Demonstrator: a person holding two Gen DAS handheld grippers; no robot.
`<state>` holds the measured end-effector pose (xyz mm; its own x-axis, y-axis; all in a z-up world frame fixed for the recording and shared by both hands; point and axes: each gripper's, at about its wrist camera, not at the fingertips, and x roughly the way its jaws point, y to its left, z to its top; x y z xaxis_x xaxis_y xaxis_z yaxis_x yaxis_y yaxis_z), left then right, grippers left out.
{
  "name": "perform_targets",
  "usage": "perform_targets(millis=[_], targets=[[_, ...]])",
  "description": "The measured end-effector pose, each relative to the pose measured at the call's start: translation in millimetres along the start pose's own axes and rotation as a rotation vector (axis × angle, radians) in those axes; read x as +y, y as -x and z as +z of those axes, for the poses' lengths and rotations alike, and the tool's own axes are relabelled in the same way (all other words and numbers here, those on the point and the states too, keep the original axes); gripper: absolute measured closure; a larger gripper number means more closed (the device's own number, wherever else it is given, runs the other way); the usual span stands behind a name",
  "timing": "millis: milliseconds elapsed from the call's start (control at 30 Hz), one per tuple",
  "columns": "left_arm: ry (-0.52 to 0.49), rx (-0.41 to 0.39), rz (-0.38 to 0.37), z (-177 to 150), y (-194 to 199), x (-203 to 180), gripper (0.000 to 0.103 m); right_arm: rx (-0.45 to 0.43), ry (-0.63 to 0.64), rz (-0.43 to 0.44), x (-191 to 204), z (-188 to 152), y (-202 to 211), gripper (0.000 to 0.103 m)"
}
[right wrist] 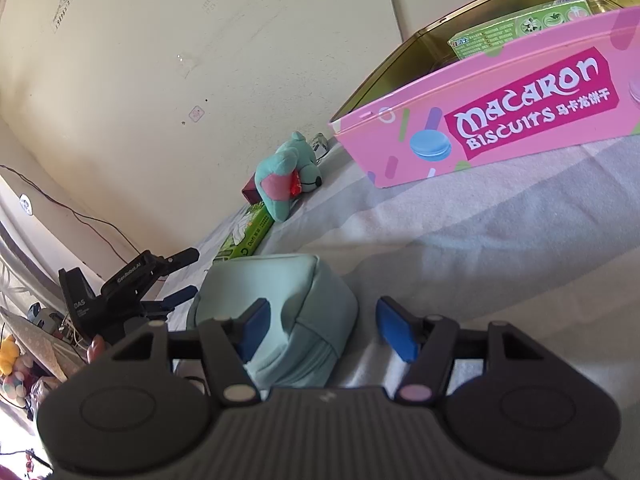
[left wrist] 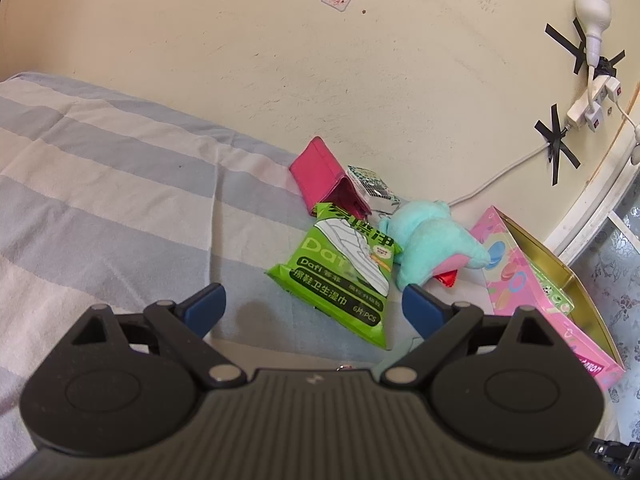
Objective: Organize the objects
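Pale teal pouch (right wrist: pixel 276 320) on the striped bed (left wrist: pixel 100 168), sitting between the right gripper (right wrist: pixel 320 330) jaws, spread wide and not yet closed; probably lined up for a grab. Pink macaron tin (right wrist: pixel 480 120) open just beyond, one green box (right wrist: pixel 520 28) already inside, likely the collecting place. Further off by the wall: green wipes pack (left wrist: pixel 340 276), teal plush toy (left wrist: pixel 432 244), magenta wallet (left wrist: pixel 324 178). Left gripper (left wrist: pixel 314 310) jaws wide, empty, aimed at the wipes pack.

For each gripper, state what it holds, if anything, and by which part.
Nothing is held. The left gripper is open above the striped bedsheet; the right gripper is open around the soft mint fabric pouch, not closed on it.
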<state>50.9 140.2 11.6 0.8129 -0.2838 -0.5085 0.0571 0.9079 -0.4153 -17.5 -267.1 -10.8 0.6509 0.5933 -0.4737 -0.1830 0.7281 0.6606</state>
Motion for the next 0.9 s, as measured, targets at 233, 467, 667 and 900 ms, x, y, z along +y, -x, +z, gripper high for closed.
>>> perform_targets(millis=[233, 467, 667, 900], targets=[[-0.001, 0.001, 0.001, 0.0, 0.4, -0.7, 0.007, 0.000, 0.001, 0.000, 0.1, 0.0, 0.3, 0.042], [-0.001, 0.001, 0.000, 0.7, 0.6, -0.9, 0.007, -0.001, 0.001, 0.001, 0.8, -0.3, 0.3, 0.042], [0.000, 0.001, 0.000, 0.7, 0.5, -0.9, 0.007, 0.000, 0.005, 0.002, 1.3, 0.3, 0.3, 0.042], [0.007, 0.006, -0.002, 0.9, -0.1, -0.1, 0.007, 0.001, 0.009, 0.004, 1.3, 1.1, -0.6, 0.041]])
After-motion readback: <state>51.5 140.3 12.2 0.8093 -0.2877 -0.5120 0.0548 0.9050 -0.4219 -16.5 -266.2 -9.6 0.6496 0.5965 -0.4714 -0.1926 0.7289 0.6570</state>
